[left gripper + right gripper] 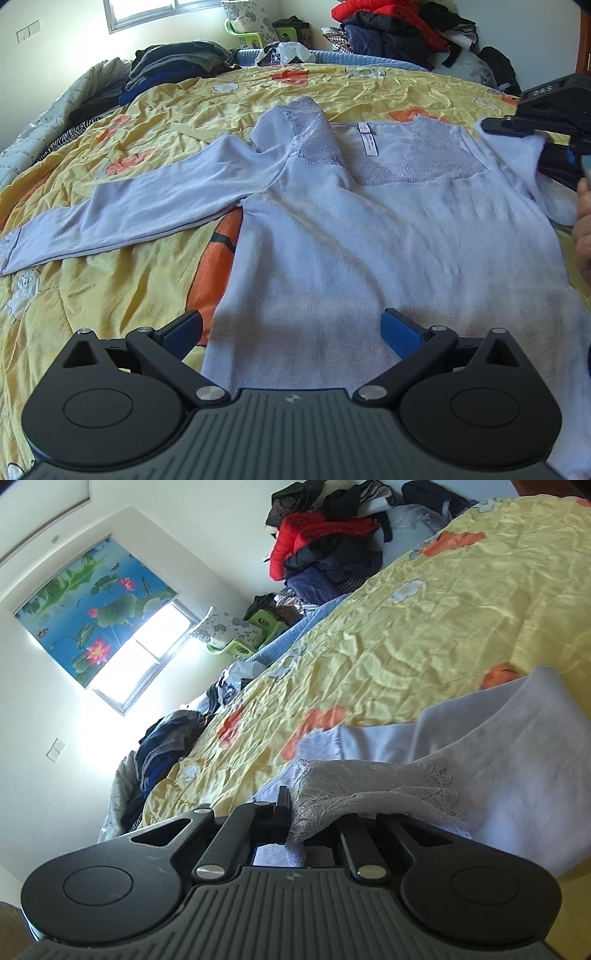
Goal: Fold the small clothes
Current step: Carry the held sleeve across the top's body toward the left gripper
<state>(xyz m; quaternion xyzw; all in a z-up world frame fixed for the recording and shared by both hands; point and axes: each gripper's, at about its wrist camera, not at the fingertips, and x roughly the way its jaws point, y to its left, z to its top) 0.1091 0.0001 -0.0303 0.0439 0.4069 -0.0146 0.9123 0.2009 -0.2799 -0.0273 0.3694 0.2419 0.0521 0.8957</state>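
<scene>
Your right gripper (295,812) clamps the lilac top's (369,229) lace cuff (369,786); left gripper (291,328) gapes over the yellow bedspread (166,118) (clothes piles (391,26) beyond).

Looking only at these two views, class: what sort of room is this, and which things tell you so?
Most likely a bedroom at home. A wide bed under a yellow flowered quilt fills the view, heaps of clothes are piled along its far side, and a window with a lotus-print blind stands behind.

One lilac top (369,229), two grippers (291,328), one bedspread (110,295).
</scene>
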